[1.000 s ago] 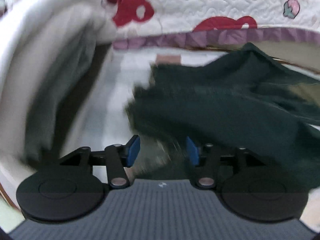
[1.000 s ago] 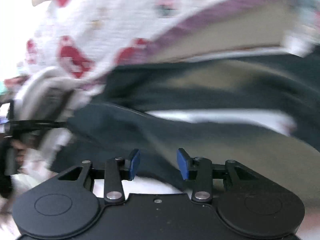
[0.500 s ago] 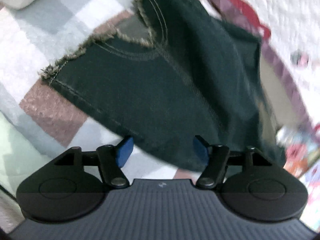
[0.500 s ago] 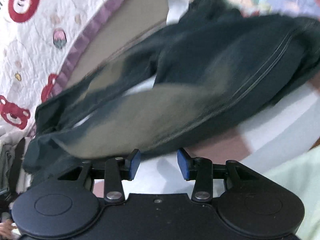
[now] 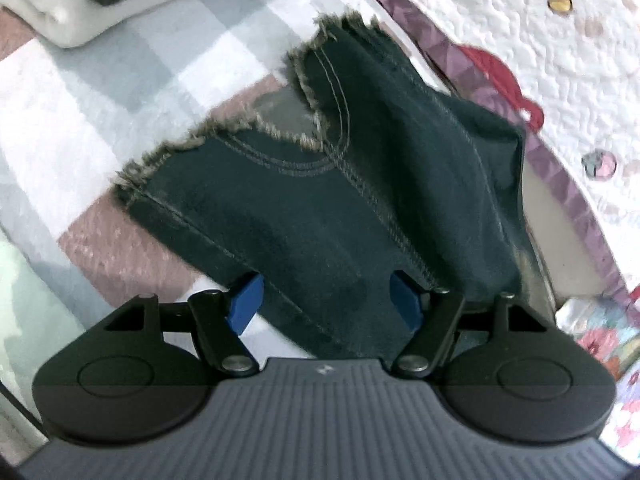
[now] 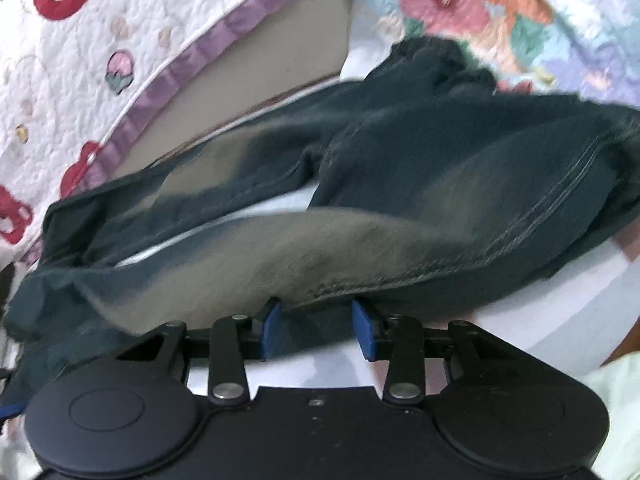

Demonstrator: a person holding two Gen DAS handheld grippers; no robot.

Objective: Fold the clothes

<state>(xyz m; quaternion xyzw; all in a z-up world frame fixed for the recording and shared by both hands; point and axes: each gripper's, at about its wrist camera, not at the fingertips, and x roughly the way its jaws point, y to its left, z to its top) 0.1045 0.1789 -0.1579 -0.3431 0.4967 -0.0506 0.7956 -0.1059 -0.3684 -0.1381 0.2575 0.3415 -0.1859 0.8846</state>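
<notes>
The bed (image 5: 100, 92), under a checked cover, carries the dark jeans (image 5: 320, 200), laid out flat with frayed hems at one end and waist toward the quilted spread. Their long axis seems to run across from one gripper to the other. The left gripper (image 5: 326, 300) stands spread over the leg end, pinching nothing. The right gripper (image 6: 316, 328) is closing, cloth just ahead, not yet pressed.
</notes>
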